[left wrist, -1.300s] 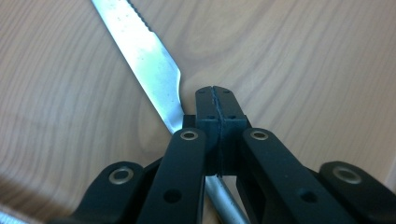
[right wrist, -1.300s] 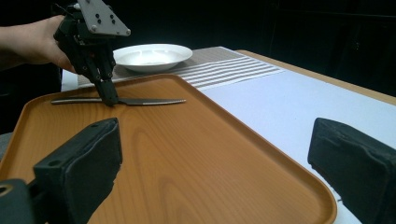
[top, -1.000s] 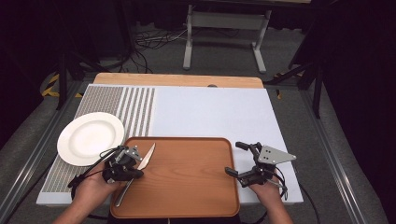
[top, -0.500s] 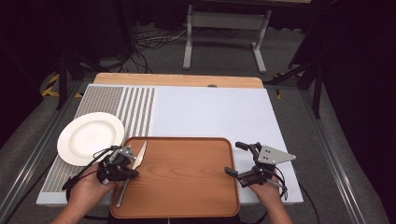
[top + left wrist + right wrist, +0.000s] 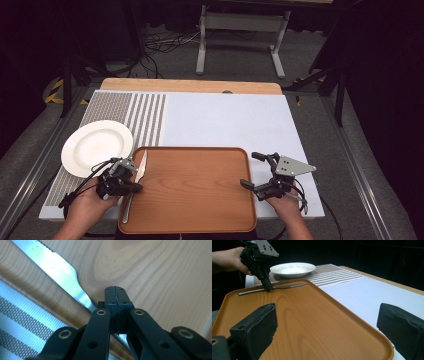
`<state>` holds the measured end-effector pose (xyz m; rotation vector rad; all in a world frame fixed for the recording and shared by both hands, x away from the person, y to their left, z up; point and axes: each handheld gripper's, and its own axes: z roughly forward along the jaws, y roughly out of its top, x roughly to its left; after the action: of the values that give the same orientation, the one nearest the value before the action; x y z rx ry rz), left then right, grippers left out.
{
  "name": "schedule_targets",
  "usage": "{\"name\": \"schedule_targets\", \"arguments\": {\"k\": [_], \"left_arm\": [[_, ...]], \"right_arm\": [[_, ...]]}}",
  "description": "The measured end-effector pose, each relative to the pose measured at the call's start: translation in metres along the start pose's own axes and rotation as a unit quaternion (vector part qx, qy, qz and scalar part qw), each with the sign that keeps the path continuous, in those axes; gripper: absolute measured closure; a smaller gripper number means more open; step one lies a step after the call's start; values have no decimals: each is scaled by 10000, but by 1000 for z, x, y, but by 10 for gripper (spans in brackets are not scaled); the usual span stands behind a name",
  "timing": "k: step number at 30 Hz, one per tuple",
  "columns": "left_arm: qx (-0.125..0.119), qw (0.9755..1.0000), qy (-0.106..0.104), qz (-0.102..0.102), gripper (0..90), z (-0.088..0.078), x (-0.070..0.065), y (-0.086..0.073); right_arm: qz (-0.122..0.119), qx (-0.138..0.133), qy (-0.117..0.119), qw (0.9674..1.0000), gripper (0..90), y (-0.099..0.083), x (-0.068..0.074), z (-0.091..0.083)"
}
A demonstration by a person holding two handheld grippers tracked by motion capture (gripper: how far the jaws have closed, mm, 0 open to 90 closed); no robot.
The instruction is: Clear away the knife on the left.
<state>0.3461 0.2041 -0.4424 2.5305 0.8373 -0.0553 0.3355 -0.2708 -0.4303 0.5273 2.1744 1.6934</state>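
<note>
A steel table knife (image 5: 141, 165) lies along the left rim of the brown wooden tray (image 5: 200, 200), blade pointing away from me. My left gripper (image 5: 137, 187) is shut, its tips down on the tray and touching the knife's handle side. In the left gripper view the closed jaws (image 5: 115, 293) hold nothing, and the knife (image 5: 60, 267) runs past their left. My right gripper (image 5: 250, 170) stands open at the tray's right rim. In the right gripper view its jaws (image 5: 332, 322) are wide apart over the tray (image 5: 299, 315), with the knife (image 5: 287, 286) and left gripper (image 5: 269, 288) beyond.
A white plate (image 5: 95, 145) sits left of the tray on the striped part of the white mat (image 5: 225, 120). The wooden table edge (image 5: 190, 86) lies beyond. Metal stand legs (image 5: 240, 30) and cables are on the floor behind.
My left gripper has moved to the left, and the knife has slid with it from inside the tray to its left rim. The right gripper has stayed put.
</note>
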Motion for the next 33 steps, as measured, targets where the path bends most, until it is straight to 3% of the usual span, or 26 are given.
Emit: {"name": "schedule_targets", "arguments": {"k": [7, 11, 15, 16, 19, 22, 24, 26, 28, 31, 33], "left_arm": [[3, 9999, -26, -147, 900, -1, -1, -3], [-4, 10000, 37, -23, 900, -2, 0, -2], [-224, 9997, 84, 76, 722, -4, -2, 0], [-300, 9993, 177, 114, 651, -5, -2, 1], [-509, 9984, 196, 150, 417, -9, -3, 3], [-746, 9968, 213, 175, 265, -13, -3, 6], [-923, 9951, 209, 270, 198, -16, -4, 6], [-1137, 9929, 119, 328, 195, -21, -4, 5], [-1395, 9891, -40, 478, 159, -27, -5, 3], [-1691, 9836, -16, 629, 159, -33, -7, 1], [-1943, 9779, 95, 761, 153, -37, -10, -1]], "right_arm": [[1, 9, -3, 10000, 37, 0, 0, 0], [-4, 3, -5, 10000, 37, 0, 0, 0], [5, -2, -22, 10000, 37, 0, 0, -1], [11, -3, -22, 10000, 37, 0, 1, -1], [-49, -11, 14, 10000, 37, 4, 4, 0], [-52, -4, 5, 10000, 36, 5, 4, 1], [-40, -5, 0, 10000, 36, 5, 4, 1], [-41, -2, -13, 10000, 36, 5, 4, 1], [-38, 0, -16, 10000, 36, 5, 4, 1], [-41, -3, -25, 10000, 36, 5, 4, 1], [-37, -9, -40, 10000, 36, 5, 4, 1]]}}
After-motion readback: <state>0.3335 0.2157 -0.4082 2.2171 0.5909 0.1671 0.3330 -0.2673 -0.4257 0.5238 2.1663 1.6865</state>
